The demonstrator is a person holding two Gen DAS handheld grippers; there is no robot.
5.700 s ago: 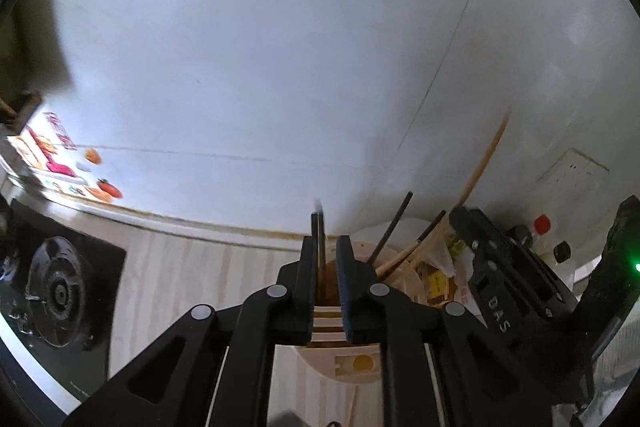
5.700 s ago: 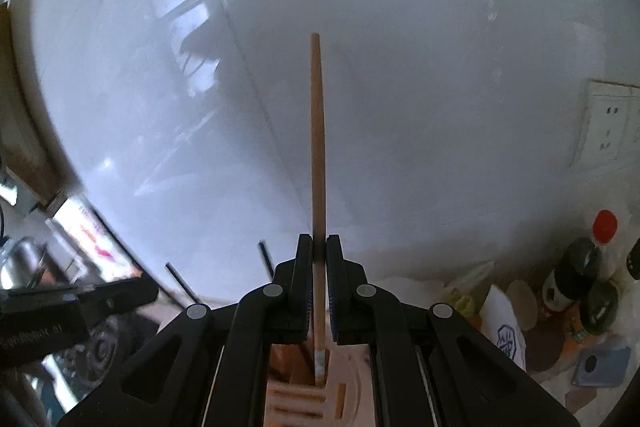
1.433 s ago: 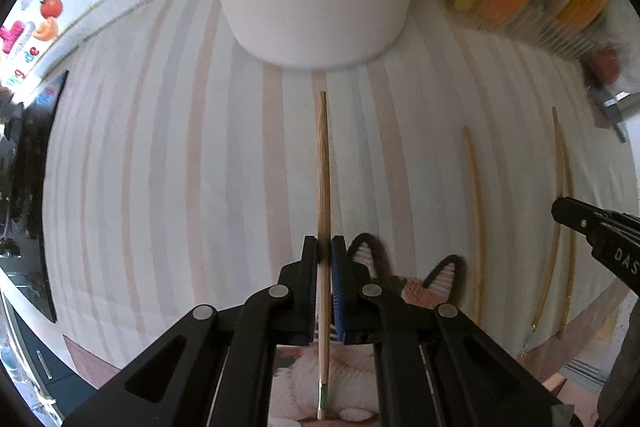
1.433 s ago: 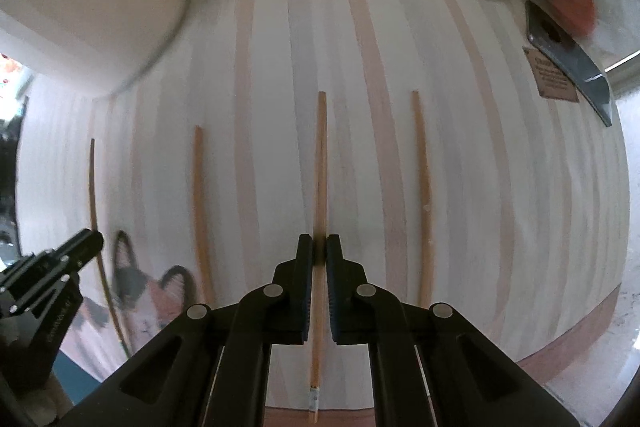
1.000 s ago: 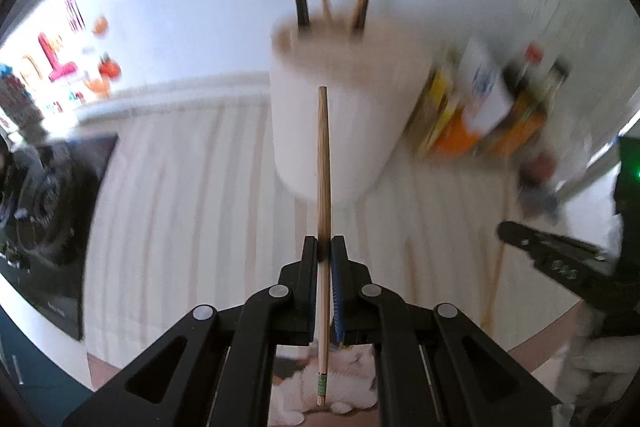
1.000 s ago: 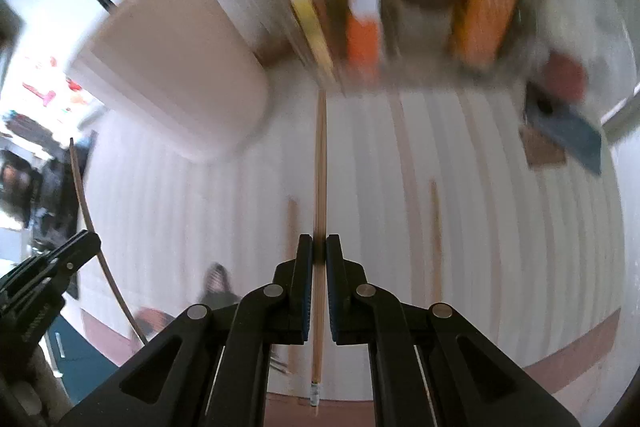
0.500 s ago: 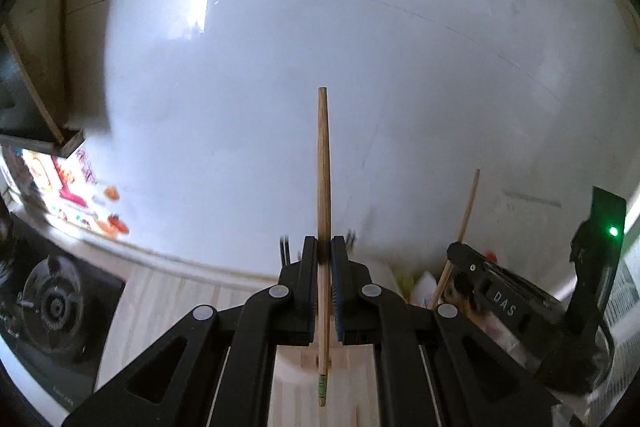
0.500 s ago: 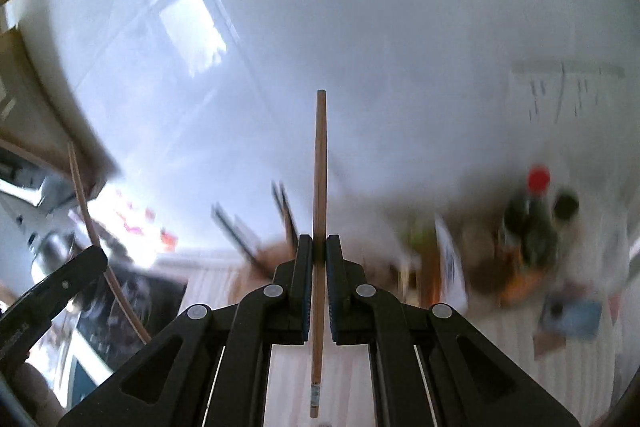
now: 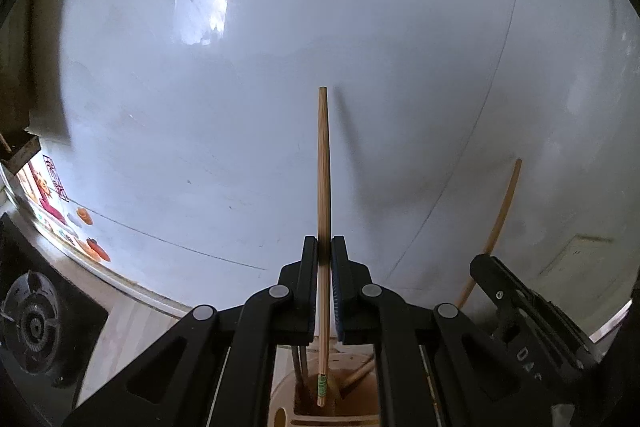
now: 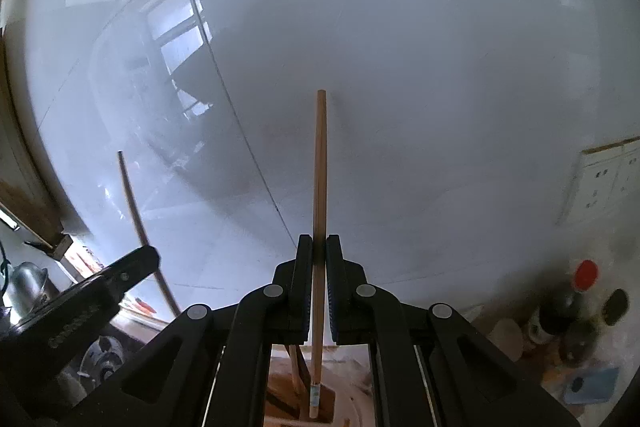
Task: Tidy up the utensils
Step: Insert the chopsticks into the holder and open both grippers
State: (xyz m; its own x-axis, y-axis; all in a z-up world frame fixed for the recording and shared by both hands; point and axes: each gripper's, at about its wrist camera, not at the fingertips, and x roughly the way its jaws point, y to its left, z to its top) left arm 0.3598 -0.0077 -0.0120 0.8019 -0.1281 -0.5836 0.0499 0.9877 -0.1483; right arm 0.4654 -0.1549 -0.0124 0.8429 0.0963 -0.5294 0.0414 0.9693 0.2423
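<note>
Now lowered from 0.5 s ago: chopstick tip down inside wooden holder, beside dark sticks. Left tool clamped on it, upright against white wall. Right tool clamped on 2nd chopstick, tip likewise in the holder. Bottles at right on the surface, stove burner at left.
</note>
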